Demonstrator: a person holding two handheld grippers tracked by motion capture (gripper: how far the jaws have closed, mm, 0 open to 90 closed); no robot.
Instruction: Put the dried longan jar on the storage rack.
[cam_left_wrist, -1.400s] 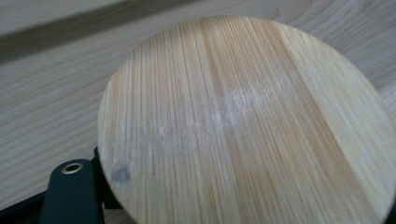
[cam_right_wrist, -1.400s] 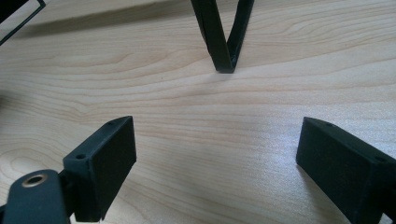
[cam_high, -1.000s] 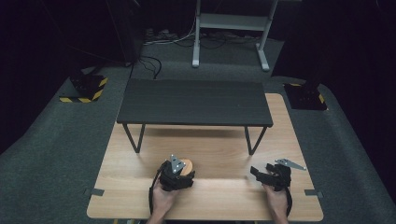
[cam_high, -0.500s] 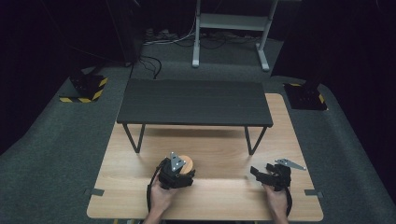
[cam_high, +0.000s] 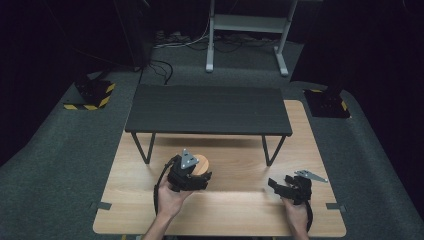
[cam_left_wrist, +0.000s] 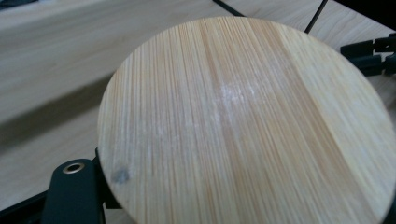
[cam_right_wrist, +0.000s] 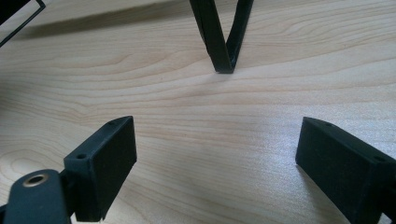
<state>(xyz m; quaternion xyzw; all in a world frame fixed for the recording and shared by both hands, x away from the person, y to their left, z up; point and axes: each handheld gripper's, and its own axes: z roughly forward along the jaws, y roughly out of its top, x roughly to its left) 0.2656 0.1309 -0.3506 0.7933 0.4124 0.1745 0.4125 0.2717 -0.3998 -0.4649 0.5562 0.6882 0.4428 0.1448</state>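
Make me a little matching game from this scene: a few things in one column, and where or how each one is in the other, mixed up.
Things:
1. round wooden disc
2. left gripper
3. right gripper
4. dark bench

Places or states:
A. open, with bare table between its fingers
B. stands at the far side of the table
C. held just in front of a camera, pale bamboo grain showing
D. shut on something round, in the hand on the left

Pairs: 1-C, 2-D, 3-A, 4-B
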